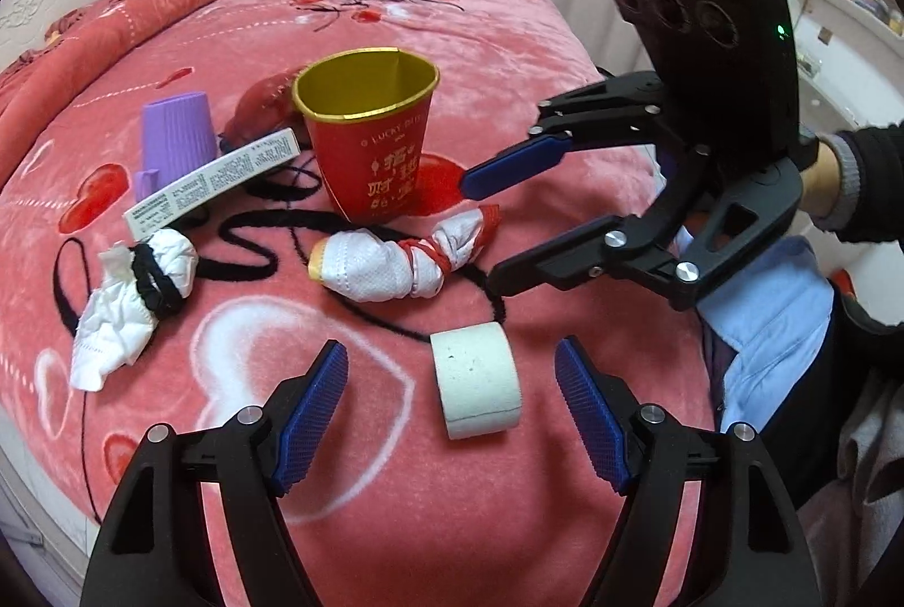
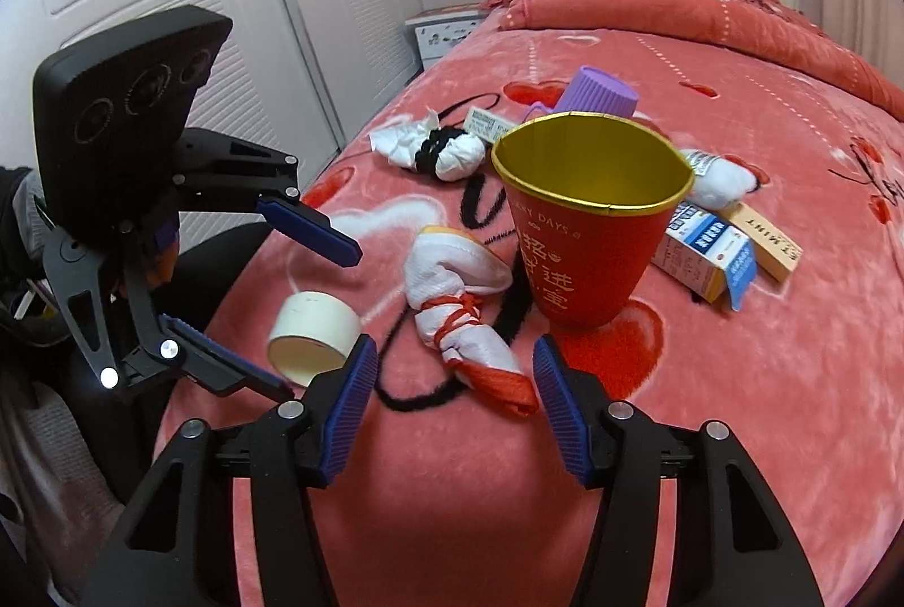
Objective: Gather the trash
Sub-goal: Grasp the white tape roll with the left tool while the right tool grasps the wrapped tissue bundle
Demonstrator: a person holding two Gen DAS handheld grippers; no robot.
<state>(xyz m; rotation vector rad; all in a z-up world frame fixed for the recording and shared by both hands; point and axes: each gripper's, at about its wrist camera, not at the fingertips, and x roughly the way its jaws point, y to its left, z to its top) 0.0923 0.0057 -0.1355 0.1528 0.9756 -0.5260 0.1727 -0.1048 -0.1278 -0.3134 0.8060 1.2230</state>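
A red paper cup [image 1: 367, 143] [image 2: 587, 234] with a gold inside stands upright on the pink bed cover. In the left wrist view my left gripper [image 1: 452, 364] is open around a white tape roll [image 1: 474, 381] [image 2: 313, 330], with gaps on both sides. My right gripper [image 2: 455, 352] is open over the orange end of a white bundle tied with red string [image 2: 457, 290] [image 1: 390, 262], pads not touching it. Each gripper also shows in the other view: the right gripper [image 1: 480, 234] beside the cup, the left gripper [image 2: 316, 324] at the tape.
A white wad with a black hair tie [image 1: 130, 302], an upturned purple cup [image 1: 175, 138], a flattened printed box [image 1: 214, 183], small cartons [image 2: 706, 251] and black cord [image 1: 243, 239] lie around the cup. The bed edge and a person's blue shirt [image 1: 774, 324] are at right.
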